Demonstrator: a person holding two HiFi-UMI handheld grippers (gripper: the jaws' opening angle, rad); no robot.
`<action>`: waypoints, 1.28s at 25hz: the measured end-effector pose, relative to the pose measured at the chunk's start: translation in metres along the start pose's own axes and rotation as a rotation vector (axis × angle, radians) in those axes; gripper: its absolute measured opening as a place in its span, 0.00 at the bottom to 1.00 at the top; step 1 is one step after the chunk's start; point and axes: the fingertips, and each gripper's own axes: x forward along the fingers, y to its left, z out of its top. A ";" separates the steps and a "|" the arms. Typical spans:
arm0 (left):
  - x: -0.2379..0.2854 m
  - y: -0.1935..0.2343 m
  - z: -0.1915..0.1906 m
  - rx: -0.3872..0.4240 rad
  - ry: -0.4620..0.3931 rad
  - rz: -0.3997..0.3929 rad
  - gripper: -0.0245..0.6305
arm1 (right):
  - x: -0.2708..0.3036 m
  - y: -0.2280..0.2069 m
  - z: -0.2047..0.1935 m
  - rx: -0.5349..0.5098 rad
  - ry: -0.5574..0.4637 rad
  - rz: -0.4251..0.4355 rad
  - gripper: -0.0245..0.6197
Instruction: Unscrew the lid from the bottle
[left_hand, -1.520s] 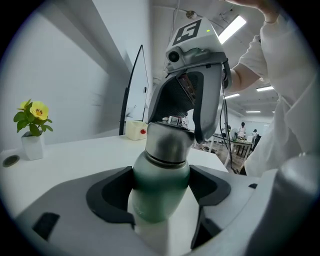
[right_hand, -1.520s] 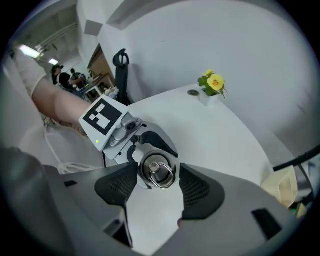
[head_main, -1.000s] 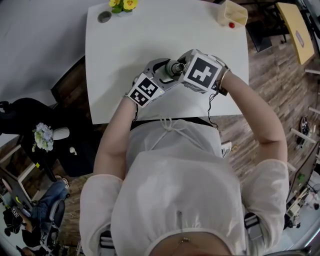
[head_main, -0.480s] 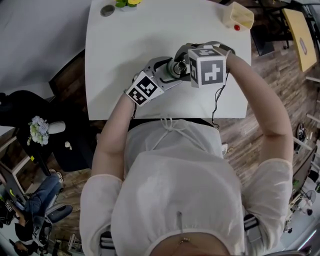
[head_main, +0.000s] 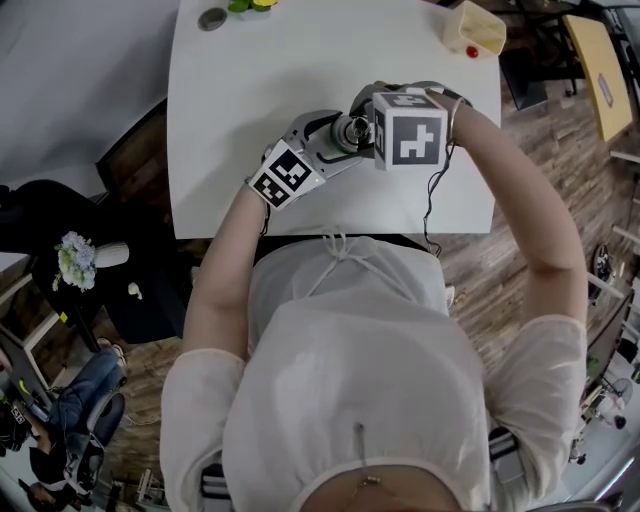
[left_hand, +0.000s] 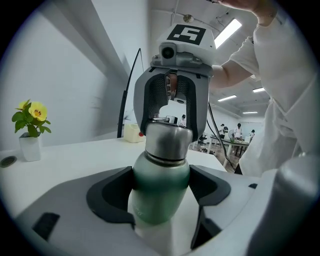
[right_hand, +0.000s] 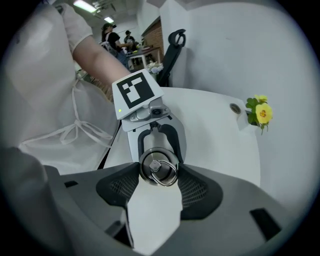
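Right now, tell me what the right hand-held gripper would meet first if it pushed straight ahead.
The steel lid, already clamped between its pads and facing it end-on. Behind it come the green bottle and the left hand-held gripper holding it.

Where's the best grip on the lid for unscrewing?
Grip the lid's round steel side wall, pads on opposite sides, coming end-on along the bottle's axis, as the right tool does. The wall is cylindrical and clear of the left tool, which clamps the green body. Skip the ring on top: it looks loose.
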 end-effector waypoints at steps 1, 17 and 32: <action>0.000 0.000 0.000 0.000 0.002 0.001 0.60 | -0.002 0.000 0.000 0.052 -0.029 -0.012 0.43; -0.001 0.000 0.001 -0.005 0.011 -0.001 0.60 | 0.000 -0.013 -0.002 0.801 -0.303 -0.141 0.42; 0.001 -0.002 0.002 -0.008 0.001 -0.001 0.60 | 0.003 -0.005 0.001 0.361 -0.148 -0.009 0.42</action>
